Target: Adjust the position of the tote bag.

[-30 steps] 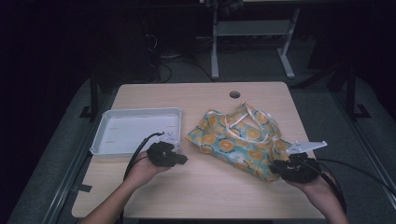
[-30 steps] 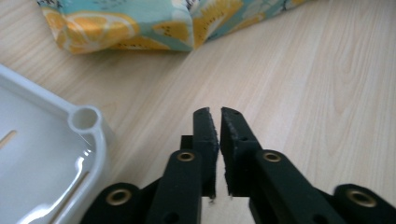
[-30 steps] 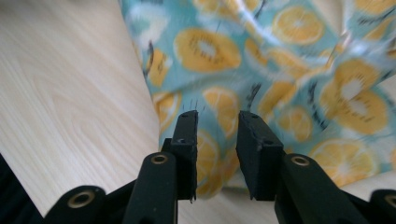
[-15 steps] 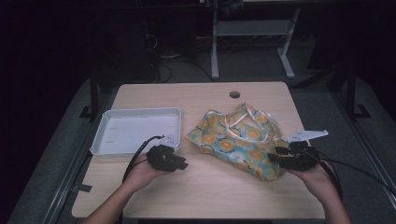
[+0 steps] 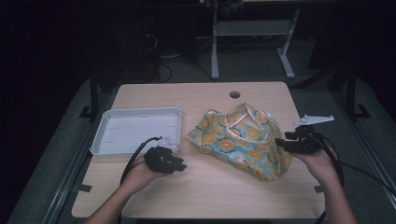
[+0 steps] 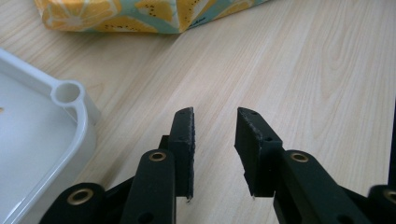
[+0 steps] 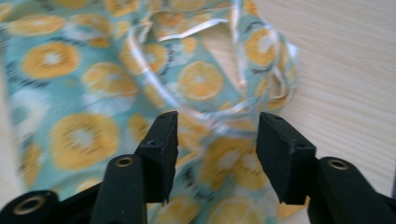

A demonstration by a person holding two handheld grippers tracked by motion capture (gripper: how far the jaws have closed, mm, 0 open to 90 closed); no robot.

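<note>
Nearest, the left gripper (image 6: 212, 135) hangs over bare wood between the white plastic tray (image 5: 135, 130) and the teal orange-slice-print fabric bag (image 5: 243, 140), jaws just opened, empty. Beyond, the right gripper (image 7: 215, 140) hovers above the bag's right end, jaws just widened; closing there could snag a loose white ribbon handle (image 7: 196, 28) and drag the bag off the light wooden table (image 5: 196, 186).

Both hand-held grippers apart, jaws parted.
Black left gripper (image 5: 180, 165) and black right gripper (image 5: 280, 142): jaws just opening, nothing gripped.
</note>
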